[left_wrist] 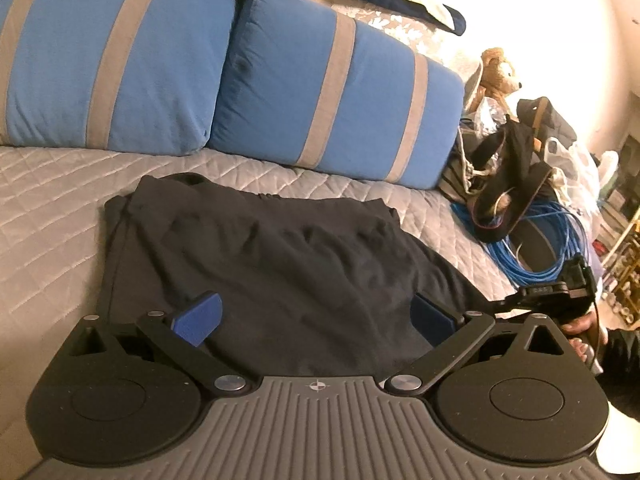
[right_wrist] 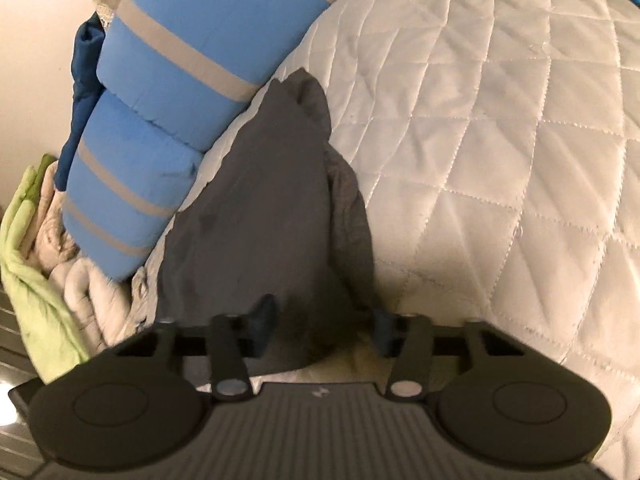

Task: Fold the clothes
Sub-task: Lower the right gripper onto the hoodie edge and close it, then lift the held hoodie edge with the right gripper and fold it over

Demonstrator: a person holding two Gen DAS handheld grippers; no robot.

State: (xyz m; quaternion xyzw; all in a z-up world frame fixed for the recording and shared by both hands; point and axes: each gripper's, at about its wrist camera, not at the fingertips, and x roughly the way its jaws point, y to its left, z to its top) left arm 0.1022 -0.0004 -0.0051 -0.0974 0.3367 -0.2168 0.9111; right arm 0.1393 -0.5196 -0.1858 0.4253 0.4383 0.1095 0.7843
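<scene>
Dark garment (left_wrist: 256,264) lies on the bed (left_wrist: 52,208), just below the pillows (left_wrist: 332,92), a layer doubled over. Left hand-held gripper (left_wrist: 316,316) and right hand-held gripper (right_wrist: 322,322) both spread, straddling its near edge. My worry: pads pinch one layer only, fold slumps.

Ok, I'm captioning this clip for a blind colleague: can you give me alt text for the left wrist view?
A dark garment lies partly folded on a quilted grey bedspread, with the open left gripper above its near edge. Two blue pillows with grey stripes stand behind it; a coil of blue cable and a teddy bear lie to the right.
</scene>
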